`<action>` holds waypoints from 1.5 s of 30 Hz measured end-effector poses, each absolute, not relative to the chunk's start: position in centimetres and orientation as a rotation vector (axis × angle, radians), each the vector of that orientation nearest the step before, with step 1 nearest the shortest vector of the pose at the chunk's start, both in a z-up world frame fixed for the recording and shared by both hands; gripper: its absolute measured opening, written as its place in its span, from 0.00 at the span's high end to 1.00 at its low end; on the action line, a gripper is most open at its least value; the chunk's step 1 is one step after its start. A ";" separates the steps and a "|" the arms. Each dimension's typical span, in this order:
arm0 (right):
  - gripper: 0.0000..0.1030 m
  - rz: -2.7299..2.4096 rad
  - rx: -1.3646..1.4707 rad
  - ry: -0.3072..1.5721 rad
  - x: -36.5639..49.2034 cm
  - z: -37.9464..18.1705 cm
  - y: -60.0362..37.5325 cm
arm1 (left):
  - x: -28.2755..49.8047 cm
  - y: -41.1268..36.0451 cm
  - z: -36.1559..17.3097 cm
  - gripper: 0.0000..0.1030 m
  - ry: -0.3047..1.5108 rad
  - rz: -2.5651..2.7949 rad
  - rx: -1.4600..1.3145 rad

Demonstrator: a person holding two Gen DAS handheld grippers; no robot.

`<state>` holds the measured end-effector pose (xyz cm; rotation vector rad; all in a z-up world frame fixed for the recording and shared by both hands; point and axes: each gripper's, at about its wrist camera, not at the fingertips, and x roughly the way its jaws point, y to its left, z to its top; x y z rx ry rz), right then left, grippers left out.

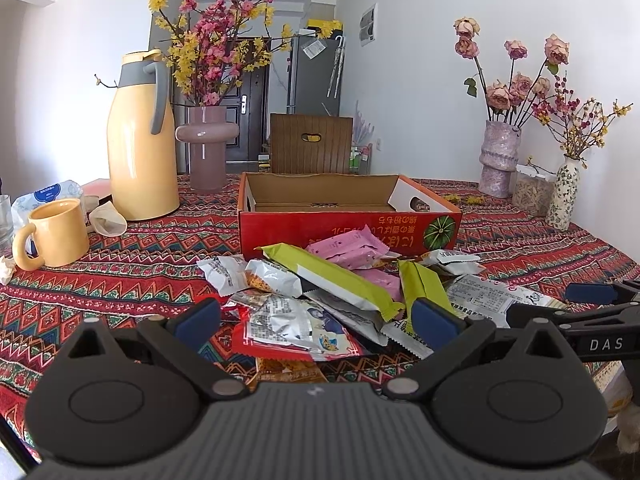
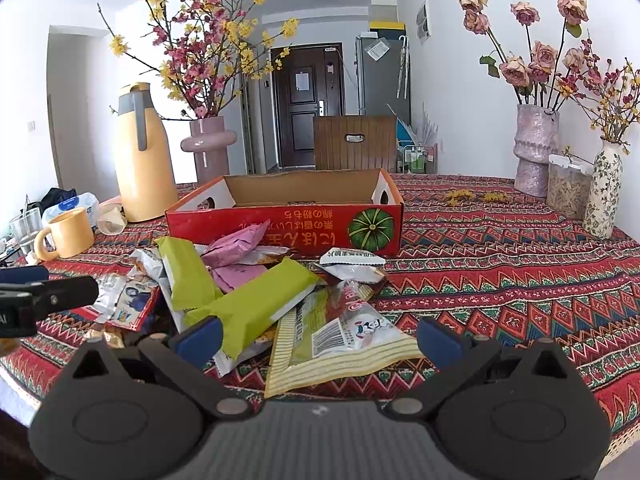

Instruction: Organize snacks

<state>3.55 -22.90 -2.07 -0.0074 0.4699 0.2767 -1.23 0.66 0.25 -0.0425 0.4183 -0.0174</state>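
At the far left of the patterned tablecloth (image 1: 120, 280) we see a yellow mug (image 1: 56, 234), and behind it a tall yellow thermos jug (image 1: 140, 140) beside a pink vase (image 1: 207, 148) of blossom branches. Our left gripper (image 1: 316, 320) hangs low over the near table edge, its blue-padded jaws spread wide and holding nothing. Between and just beyond its fingers lies the heap of snack packets (image 1: 340, 288): silver wrappers, two lime-green bars, pink packets, all loose on the cloth. Directly behind the heap, touching it, stands the open red cardboard box (image 1: 348, 224); what we see of its inside is bare. Our right gripper (image 2: 318, 340) is likewise wide open and empty, poised over a striped yellow packet (image 2: 340, 344) and one green bar (image 2: 256, 304). Far right stand a mottled vase (image 2: 534, 148) of dried roses and a floral vase (image 2: 604, 196).
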 end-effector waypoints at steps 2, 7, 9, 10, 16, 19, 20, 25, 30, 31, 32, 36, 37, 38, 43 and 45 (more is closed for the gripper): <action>0.00 0.277 -0.007 0.471 3.5 -2.1 -22.9 | -1.2 0.7 0.3 0.00 0.418 -0.019 -0.043; 0.00 0.277 -0.004 0.479 3.6 -1.9 -22.9 | -1.2 0.8 0.3 0.00 0.424 -0.021 -0.043; 0.00 0.278 0.001 0.491 3.7 -1.9 -23.1 | -1.2 0.8 0.3 0.00 0.424 -0.020 -0.040; 0.00 0.278 0.001 0.491 3.7 -1.9 -23.1 | -1.2 0.8 0.3 0.00 0.426 -0.019 -0.041; 0.00 0.306 -0.002 0.515 4.2 -2.1 -23.3 | -0.8 1.6 0.3 0.00 0.440 -0.041 -0.065; 0.00 0.305 -0.024 0.527 4.8 -2.2 -23.2 | -0.7 1.9 0.4 0.00 0.441 -0.045 -0.079; 0.00 0.302 -0.039 0.533 5.2 -2.2 -23.0 | -0.6 1.9 0.4 0.00 0.442 -0.043 -0.080; 0.01 0.297 -0.138 0.568 7.4 -2.0 -22.0 | -0.3 1.9 0.2 0.00 0.456 -0.026 -0.076; 0.03 0.300 -0.189 0.577 9.0 -0.3 -22.1 | 0.3 2.3 -0.1 0.00 0.475 -0.007 -0.094; 0.03 0.308 -0.192 0.581 9.3 -0.1 -22.1 | 0.3 2.3 -0.1 0.00 0.477 -0.005 -0.096; 0.03 0.319 -0.195 0.594 9.8 0.0 -21.9 | 0.4 2.4 -0.1 0.00 0.478 -0.003 -0.097; 0.19 0.341 -0.216 0.697 12.1 -1.2 -20.6 | 0.4 2.5 -0.1 0.00 0.482 0.007 -0.097; 0.20 0.335 -0.220 0.723 12.6 -1.7 -20.4 | 0.4 2.6 -0.1 0.00 0.482 0.010 -0.098; 0.23 0.329 -0.219 0.744 13.0 -2.2 -20.2 | 0.4 2.6 0.0 0.00 0.482 0.012 -0.099; 0.39 0.337 -0.178 0.795 13.4 -3.7 -20.3 | 0.3 2.7 0.0 0.00 0.481 0.014 -0.101; 0.53 0.340 -0.177 0.784 13.0 -3.8 -20.7 | 0.3 2.7 -0.1 0.00 0.482 0.014 -0.102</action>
